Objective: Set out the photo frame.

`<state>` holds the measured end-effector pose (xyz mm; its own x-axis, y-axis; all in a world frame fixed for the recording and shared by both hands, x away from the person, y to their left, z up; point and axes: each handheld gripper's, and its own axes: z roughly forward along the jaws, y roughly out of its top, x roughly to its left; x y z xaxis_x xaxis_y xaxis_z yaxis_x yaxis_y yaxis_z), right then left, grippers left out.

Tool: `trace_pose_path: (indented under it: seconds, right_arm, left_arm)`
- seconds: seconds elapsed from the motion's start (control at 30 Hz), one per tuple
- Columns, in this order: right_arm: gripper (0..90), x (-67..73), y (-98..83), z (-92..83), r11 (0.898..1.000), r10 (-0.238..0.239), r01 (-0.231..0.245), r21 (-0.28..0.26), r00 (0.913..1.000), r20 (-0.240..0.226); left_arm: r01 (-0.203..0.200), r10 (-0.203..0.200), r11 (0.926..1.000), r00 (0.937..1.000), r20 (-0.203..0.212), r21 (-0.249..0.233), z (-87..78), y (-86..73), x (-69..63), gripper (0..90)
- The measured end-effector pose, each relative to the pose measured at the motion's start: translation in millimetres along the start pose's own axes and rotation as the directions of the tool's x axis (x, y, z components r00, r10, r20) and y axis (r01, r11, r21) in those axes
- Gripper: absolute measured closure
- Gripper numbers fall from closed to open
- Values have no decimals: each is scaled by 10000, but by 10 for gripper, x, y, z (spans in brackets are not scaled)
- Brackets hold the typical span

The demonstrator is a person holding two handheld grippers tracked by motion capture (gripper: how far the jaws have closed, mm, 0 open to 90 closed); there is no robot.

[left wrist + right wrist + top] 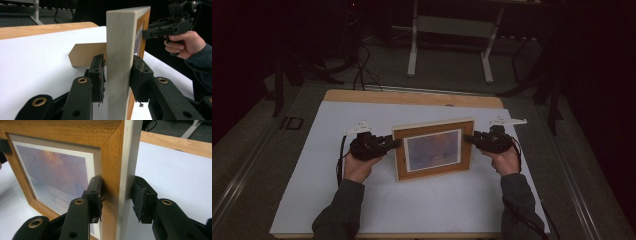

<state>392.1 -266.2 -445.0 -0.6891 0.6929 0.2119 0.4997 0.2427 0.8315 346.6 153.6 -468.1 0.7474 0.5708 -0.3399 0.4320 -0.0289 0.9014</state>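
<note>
Picture frame [433,148], wooden with a pale mat and a dusky purple-orange print, stands upright near the middle of the white sheet [362,210] that covers the wooden table [412,97], its face turned toward the person. Nearest in the high view, two grey-sleeved forearms come in from the bottom edge, each hand wrapped round a black gripper. The left gripper [393,143] meets the frame's left side rail, and in the left gripper view [117,75] its two pads straddle the pale outer edge of that rail: the pad on the front side lies against the wood, while the one on the back side stands a sliver off it, so the hold is not yet firm on both faces. The right gripper [468,138] meets the opposite side rail; in the right gripper view [117,196] one pad rests on the oak front face beside the mat and the other sits just beside the pale back edge, with a thin gap, so whether it clamps cannot be told. Behind the frame, a wooden easel stand [87,53] rests on the sheet. Farther off, beyond the table, a white desk base [449,40] stands on the dark floor with cables [362,60] trailing beside it.
</note>
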Motion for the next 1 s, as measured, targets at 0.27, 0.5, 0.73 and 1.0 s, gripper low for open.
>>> trace_pose_path:
  seconds: [0.27,0.5,0.73,1.0]
  right_arm:
    - [624,77,-64,-43,9999,121,-120,-85,9997,217]
    - [628,136,-101,-88,10000,81,-81,-18,9997,243]
    - [632,163,-146,-122,9999,101,-99,-77,9998,168]
    - [641,179,-177,-155,9999,151,-151,-24,9999,-40]
  left_arm:
    - [24,-29,9999,9995,-316,-143,4,13,-2,696]
    - [68,-87,9995,9980,-634,-308,18,22,1,681]
    - [102,-128,9992,9974,-713,-377,27,23,15,672]
    - [165,-198,9988,9971,-738,-451,30,24,37,666]
